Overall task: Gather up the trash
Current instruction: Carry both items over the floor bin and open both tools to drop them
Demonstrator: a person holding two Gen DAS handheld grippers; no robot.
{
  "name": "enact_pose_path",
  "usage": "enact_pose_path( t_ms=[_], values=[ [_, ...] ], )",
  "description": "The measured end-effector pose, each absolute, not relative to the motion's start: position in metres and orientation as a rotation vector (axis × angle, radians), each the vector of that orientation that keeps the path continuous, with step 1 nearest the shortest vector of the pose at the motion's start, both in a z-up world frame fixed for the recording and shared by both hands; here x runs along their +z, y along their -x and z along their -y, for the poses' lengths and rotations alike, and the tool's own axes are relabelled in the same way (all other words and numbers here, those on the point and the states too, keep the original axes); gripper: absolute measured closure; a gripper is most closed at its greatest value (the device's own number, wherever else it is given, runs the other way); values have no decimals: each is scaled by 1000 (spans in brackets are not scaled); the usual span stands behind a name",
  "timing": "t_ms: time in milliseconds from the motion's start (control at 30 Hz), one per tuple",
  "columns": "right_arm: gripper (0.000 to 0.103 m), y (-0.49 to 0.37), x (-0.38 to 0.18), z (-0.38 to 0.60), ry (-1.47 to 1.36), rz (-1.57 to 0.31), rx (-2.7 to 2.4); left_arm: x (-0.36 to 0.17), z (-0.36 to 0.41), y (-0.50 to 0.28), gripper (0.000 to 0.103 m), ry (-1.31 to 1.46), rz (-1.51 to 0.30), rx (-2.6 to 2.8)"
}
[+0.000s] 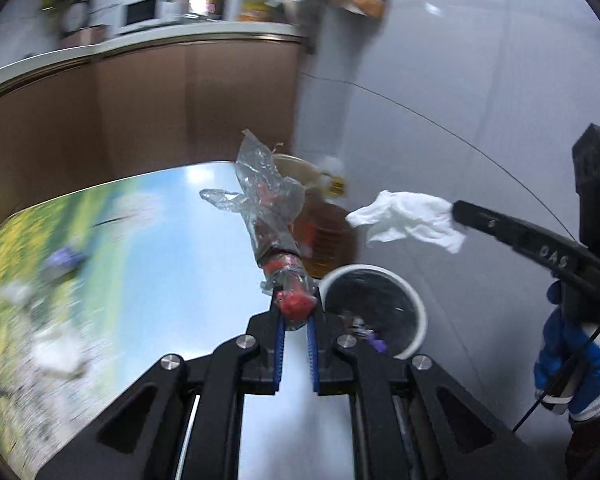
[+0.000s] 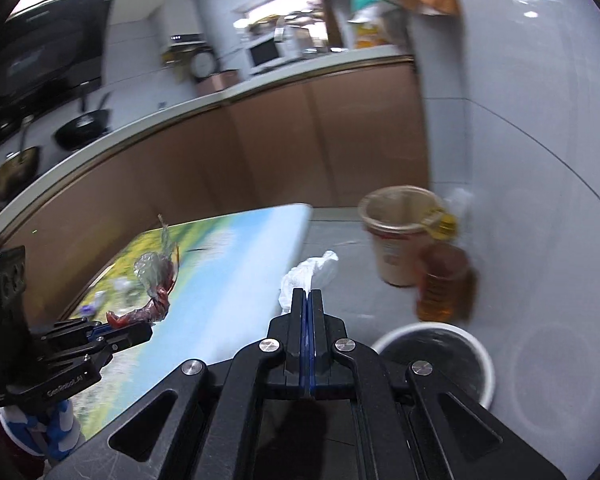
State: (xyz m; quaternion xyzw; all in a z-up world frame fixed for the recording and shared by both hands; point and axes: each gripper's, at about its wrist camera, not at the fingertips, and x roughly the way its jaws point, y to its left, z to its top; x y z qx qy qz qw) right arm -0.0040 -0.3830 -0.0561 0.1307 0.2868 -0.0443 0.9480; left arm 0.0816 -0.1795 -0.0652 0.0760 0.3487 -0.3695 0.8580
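Left hand-held gripper [image 1: 296, 312] clamping crumpled plastic wrapper [image 1: 270, 204]; right hand-held gripper [image 2: 308, 298] pinching white tissue [image 2: 310, 274] beyond fingertips. White trash bin [image 2: 460, 330] sitting right, partly hidden; table [image 1: 172, 216] blurring.

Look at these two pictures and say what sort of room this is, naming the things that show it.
Most likely a home kitchen: a microwave stands on a long counter, and a black pan sits on the stove.

You have a crumpled clear wrapper [image 1: 268, 216] with red residue raised upright, and a wadded white tissue [image 1: 408, 220] held aloft.
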Motion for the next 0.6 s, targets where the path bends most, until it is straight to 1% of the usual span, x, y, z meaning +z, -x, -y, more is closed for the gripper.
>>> enact_pose_path(
  t_ms=[267, 467, 600],
  values=[
    [102, 10, -92, 440, -308, -624, -246, -96, 290, -98, 94, -231, -840, -948],
    [102, 2, -123, 468, -338, -670, -320, -124, 336, -114, 94, -237, -952, -1007],
    [98, -5, -141, 482, -355, -694, -358, -142, 354, -126, 93, -207, -1028, -1042]
  ],
)
